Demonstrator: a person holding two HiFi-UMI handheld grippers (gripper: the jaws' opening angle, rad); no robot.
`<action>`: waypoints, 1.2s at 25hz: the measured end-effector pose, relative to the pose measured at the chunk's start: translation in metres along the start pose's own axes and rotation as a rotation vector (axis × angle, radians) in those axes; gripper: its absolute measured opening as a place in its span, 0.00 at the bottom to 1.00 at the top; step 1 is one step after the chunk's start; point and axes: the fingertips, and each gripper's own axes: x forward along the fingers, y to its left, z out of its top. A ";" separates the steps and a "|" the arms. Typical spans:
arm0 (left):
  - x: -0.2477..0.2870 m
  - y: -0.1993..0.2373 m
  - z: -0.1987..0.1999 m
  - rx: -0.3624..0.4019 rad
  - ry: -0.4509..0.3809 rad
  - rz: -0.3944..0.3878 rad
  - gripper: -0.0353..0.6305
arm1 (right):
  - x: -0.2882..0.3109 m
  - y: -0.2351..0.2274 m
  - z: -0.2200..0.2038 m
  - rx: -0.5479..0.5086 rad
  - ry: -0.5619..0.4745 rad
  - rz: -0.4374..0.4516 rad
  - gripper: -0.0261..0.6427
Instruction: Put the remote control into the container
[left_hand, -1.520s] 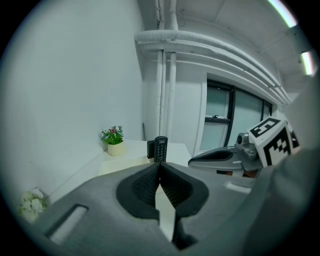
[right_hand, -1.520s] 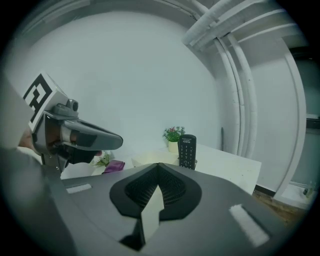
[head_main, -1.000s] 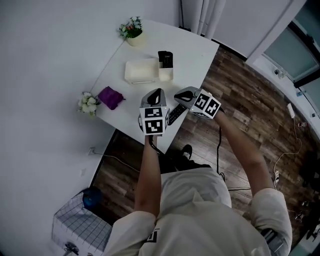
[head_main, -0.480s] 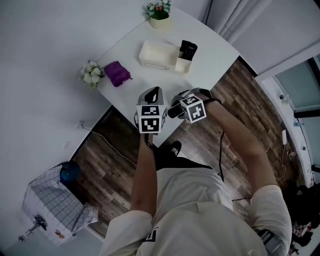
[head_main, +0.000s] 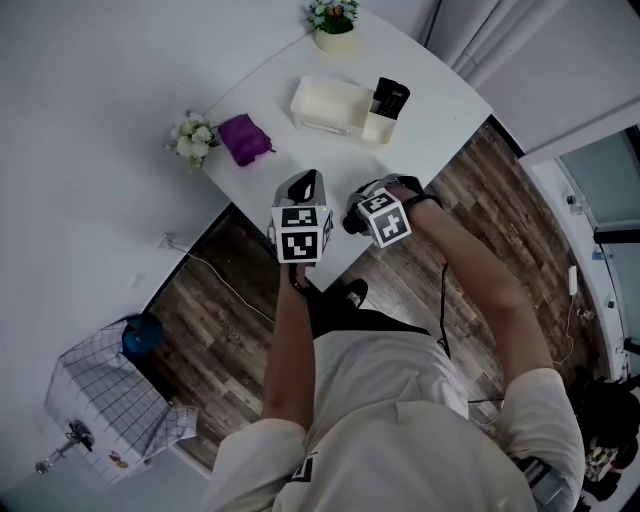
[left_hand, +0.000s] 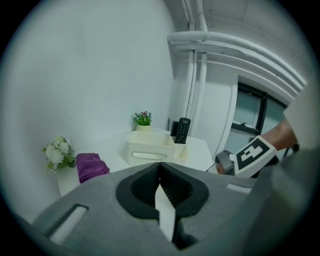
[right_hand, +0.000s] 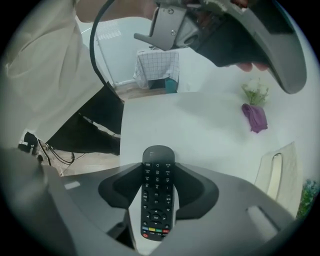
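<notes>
Remote control (right_hand: 156, 200) lies between the right gripper's (right_hand: 158, 172) closing jaws, long axis along them.

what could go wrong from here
The right hand-held gripper is closing around the remote control, which lies near the table edge; a slip could knock it to the floor. The small compartment of the container already holds a black handset, so space there looks tight.

Matt black plastic remote control (right_hand: 156, 195); smooth table (right_hand: 190, 125)
</notes>
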 end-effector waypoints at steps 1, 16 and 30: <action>0.002 0.000 0.002 0.008 -0.001 -0.006 0.06 | -0.003 -0.005 0.001 0.023 -0.021 -0.031 0.34; 0.047 -0.041 0.069 0.198 -0.025 -0.198 0.06 | -0.140 -0.088 -0.063 0.922 -0.628 -0.764 0.33; 0.091 -0.044 0.084 0.293 0.047 -0.516 0.06 | -0.221 -0.160 -0.136 1.334 -0.731 -1.417 0.33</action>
